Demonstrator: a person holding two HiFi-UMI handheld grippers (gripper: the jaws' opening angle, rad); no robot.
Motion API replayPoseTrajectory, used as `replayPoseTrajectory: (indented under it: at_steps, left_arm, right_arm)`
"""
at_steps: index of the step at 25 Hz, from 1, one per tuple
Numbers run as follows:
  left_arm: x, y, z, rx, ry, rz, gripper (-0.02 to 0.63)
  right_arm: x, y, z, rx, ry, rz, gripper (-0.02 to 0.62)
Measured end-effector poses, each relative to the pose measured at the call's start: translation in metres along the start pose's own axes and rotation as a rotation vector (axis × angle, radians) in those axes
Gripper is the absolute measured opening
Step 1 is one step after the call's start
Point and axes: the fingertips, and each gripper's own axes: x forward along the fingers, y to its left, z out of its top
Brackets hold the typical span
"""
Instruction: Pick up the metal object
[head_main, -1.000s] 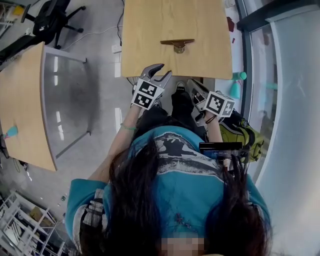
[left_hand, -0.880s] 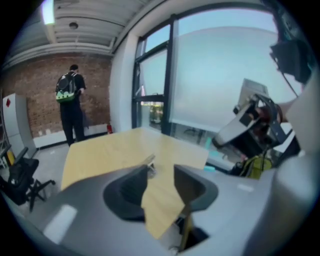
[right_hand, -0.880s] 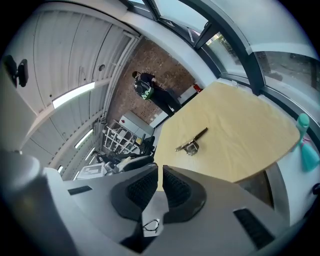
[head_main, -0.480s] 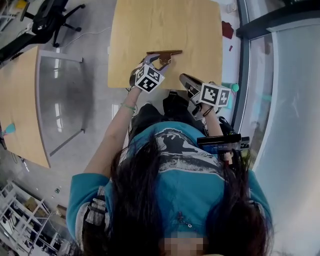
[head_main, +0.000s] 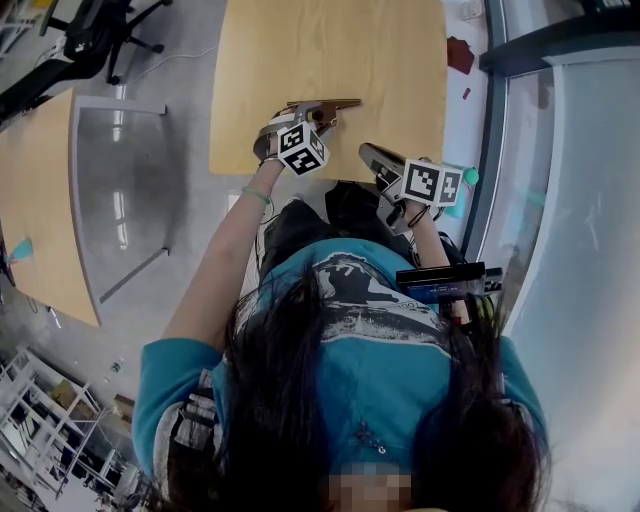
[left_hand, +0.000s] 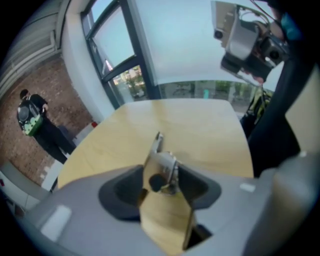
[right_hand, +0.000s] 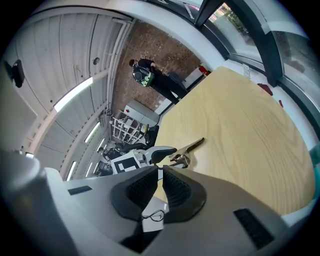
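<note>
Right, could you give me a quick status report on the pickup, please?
Left hand-held gripper jaws opening around metal object, not yet gripped. Object resting on table. Right hand-held gripper shut, empty. Nothing in the way.

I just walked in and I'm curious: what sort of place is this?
Probably an office or lab workroom: pale wooden tables, a wheeled office chair on a hard floor, and tall glass panels along one side.

Teal T-shirt (head_main: 385, 372), dark hair (head_main: 268, 405), grey left gripper (left_hand: 161, 180), grey right gripper (right_hand: 160, 176), black-and-white marker cubes (head_main: 301, 149)
</note>
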Motion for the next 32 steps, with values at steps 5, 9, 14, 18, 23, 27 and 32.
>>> replayPoseTrajectory:
  at_steps: [5, 9, 14, 18, 23, 27, 32]
  left_arm:
    - [0.005, 0.008, -0.004, 0.038, 0.021, 0.055, 0.135]
    - [0.007, 0.009, -0.003, 0.106, 0.036, 0.094, 0.109]
    - [-0.002, 0.008, -0.006, 0.069, 0.03, 0.091, 0.092]
    - [-0.033, 0.006, -0.013, -0.024, -0.042, 0.111, 0.089]
    - [-0.091, 0.007, -0.02, -0.159, -0.164, 0.135, 0.087]
    - [-0.127, -0.003, -0.01, -0.188, -0.229, 0.135, 0.087]
    - [-0.183, -0.016, -0.028, -0.173, -0.279, 0.107, 0.087]
  right_arm:
    - [0.002, 0.0, -0.006, 0.012, 0.009, 0.001, 0.034]
    - [0.001, 0.0, -0.012, 0.031, 0.0, -0.008, 0.034]
    - [0.003, 0.009, -0.019, 0.022, -0.017, -0.019, 0.034]
    - [0.011, 0.025, -0.031, 0.01, -0.025, -0.033, 0.034]
    - [0.032, 0.053, -0.049, -0.004, -0.027, -0.028, 0.034]
    - [0.039, 0.059, -0.054, -0.004, -0.042, -0.015, 0.034]
    - [0.059, 0.086, -0.079, 0.026, -0.106, -0.05, 0.034]
